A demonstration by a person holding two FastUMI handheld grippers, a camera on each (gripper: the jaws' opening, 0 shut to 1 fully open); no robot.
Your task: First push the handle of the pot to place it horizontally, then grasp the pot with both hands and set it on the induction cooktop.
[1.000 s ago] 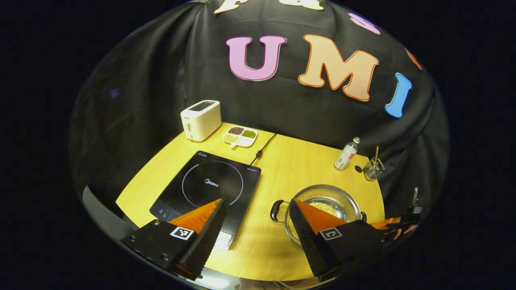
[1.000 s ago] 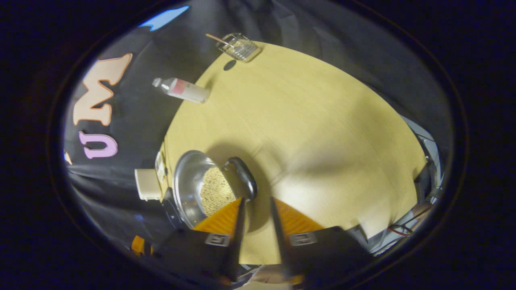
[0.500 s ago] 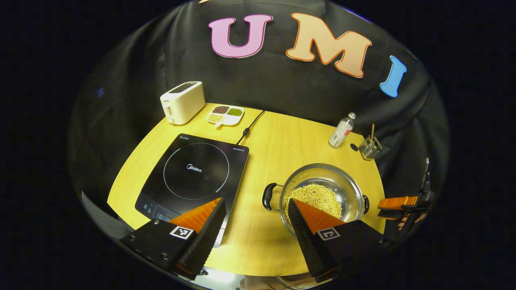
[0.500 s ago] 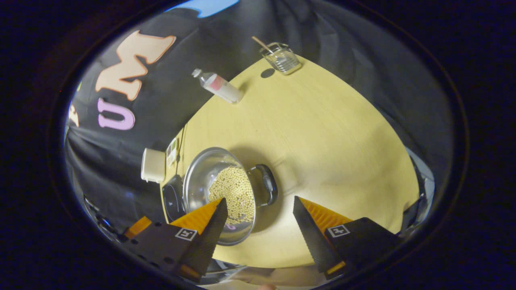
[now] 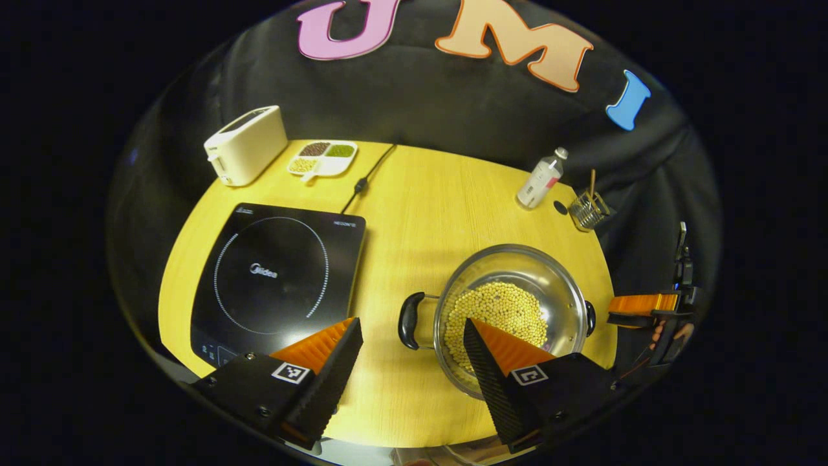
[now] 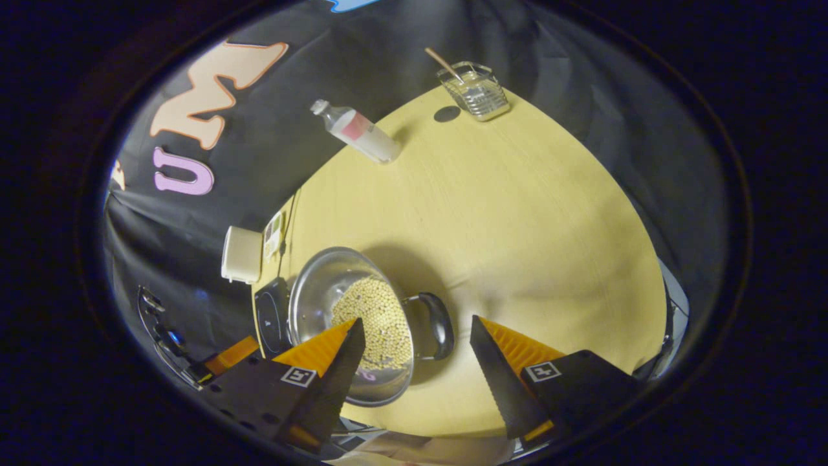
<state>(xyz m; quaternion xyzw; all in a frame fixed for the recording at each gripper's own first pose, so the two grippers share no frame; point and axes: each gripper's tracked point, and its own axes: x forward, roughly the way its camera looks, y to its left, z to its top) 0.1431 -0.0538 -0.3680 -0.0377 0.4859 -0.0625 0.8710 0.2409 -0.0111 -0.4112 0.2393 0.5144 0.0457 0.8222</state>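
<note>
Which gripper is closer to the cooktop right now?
Left. The left gripper hangs open above the table's front edge between the cooktop and the pot. The right gripper, also open, sits beyond the pot's far handle.

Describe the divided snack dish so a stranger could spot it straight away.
Start at the black induction cooktop on the yellow table. Behind it, at the table's far edge, stands a cream toaster. The divided dish lies flat right beside that toaster: a small white tray whose compartments hold brown, green and pale yellow grains, unlike anything near it.
</note>
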